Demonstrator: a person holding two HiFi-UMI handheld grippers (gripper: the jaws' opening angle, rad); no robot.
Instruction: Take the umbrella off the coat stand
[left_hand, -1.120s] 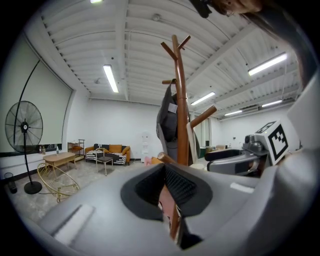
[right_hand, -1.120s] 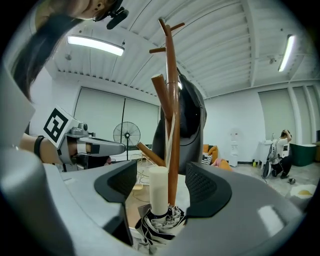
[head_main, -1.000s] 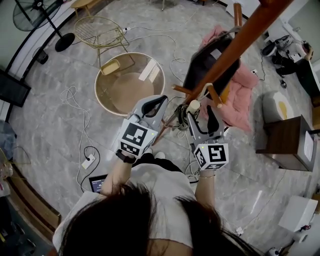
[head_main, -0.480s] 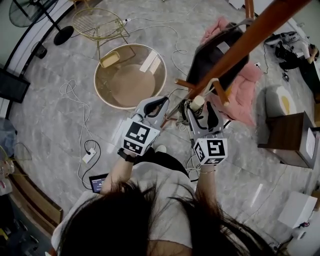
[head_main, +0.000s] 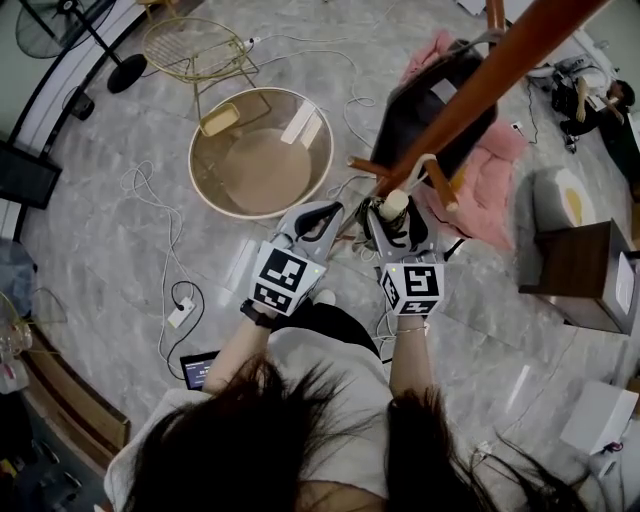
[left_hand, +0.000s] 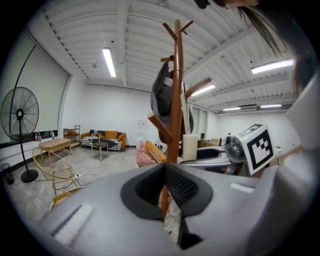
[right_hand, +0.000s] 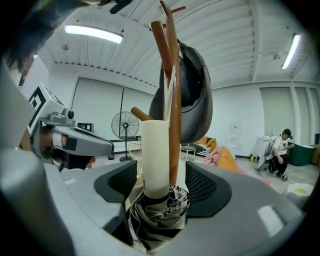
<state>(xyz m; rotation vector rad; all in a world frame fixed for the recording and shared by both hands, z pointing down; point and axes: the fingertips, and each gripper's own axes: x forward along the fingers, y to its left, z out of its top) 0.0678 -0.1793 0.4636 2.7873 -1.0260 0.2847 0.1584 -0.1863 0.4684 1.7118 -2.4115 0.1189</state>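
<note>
A folded umbrella with a cream handle (head_main: 392, 203) (right_hand: 156, 150) hangs at a lower peg of the brown coat stand (head_main: 480, 90) (right_hand: 174, 90) (left_hand: 176, 100). My right gripper (head_main: 396, 210) (right_hand: 160, 186) is shut on the umbrella: the bunched grey canopy touches both pads and the handle rises between them, right against the pole. My left gripper (head_main: 325, 212) (left_hand: 164, 172) hovers just left of the stand with its jaws together and nothing in them. The pole shows through the thin slit between them.
A black bag (head_main: 430, 115) (right_hand: 192, 95) hangs higher on the stand, above a pink cloth (head_main: 490, 170). A round glass table (head_main: 262, 152) and a gold wire chair (head_main: 195, 50) stand to the left. Cables run across the floor; a dark cabinet (head_main: 580, 275) stands at the right.
My right gripper has moved up onto the umbrella below its handle and its jaws have drawn in around it. The left gripper has drifted slightly toward the stand.
</note>
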